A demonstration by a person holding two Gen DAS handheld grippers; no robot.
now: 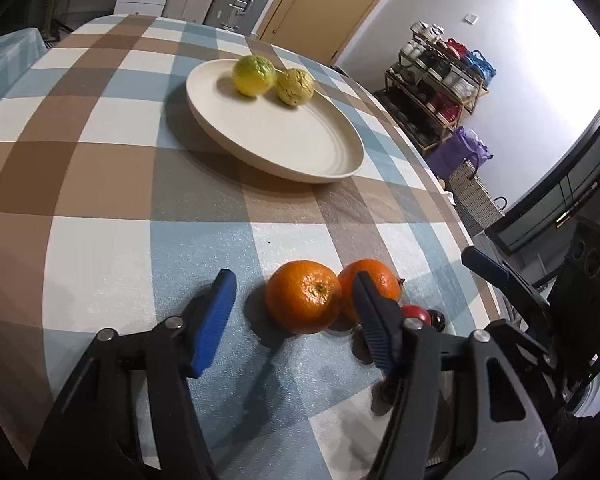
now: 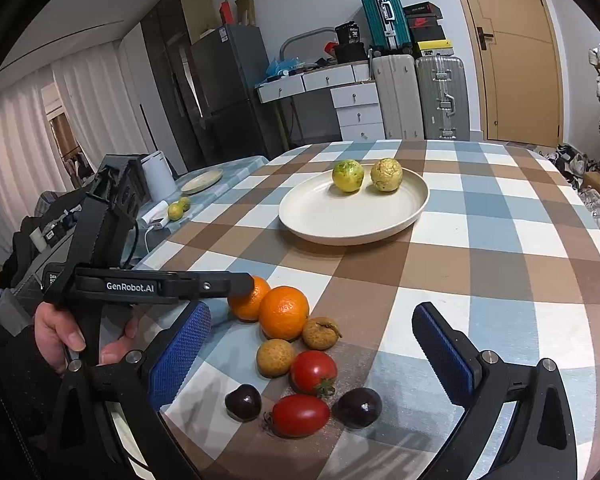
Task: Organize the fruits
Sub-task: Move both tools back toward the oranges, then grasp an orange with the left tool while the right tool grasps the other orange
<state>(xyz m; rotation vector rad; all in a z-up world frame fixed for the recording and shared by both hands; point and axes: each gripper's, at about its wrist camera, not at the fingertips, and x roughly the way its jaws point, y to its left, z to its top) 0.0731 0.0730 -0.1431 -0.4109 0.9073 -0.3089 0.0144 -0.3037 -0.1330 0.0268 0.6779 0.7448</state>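
Observation:
Two oranges lie close together on the checked tablecloth. My left gripper stands open around the left orange; its right pad rests in the seam against the second orange, and its left pad is clear of the fruit. In the right wrist view the left gripper reaches over the far orange. My right gripper is open and empty, above two brown fruits, two tomatoes and two dark round fruits. A cream plate farther back holds two yellow-green fruits.
A hand holds the left gripper's handle. A lower side table at the left carries a small plate, small citrus and a white device. The round table's edge curves off to the right, with a shoe rack beyond.

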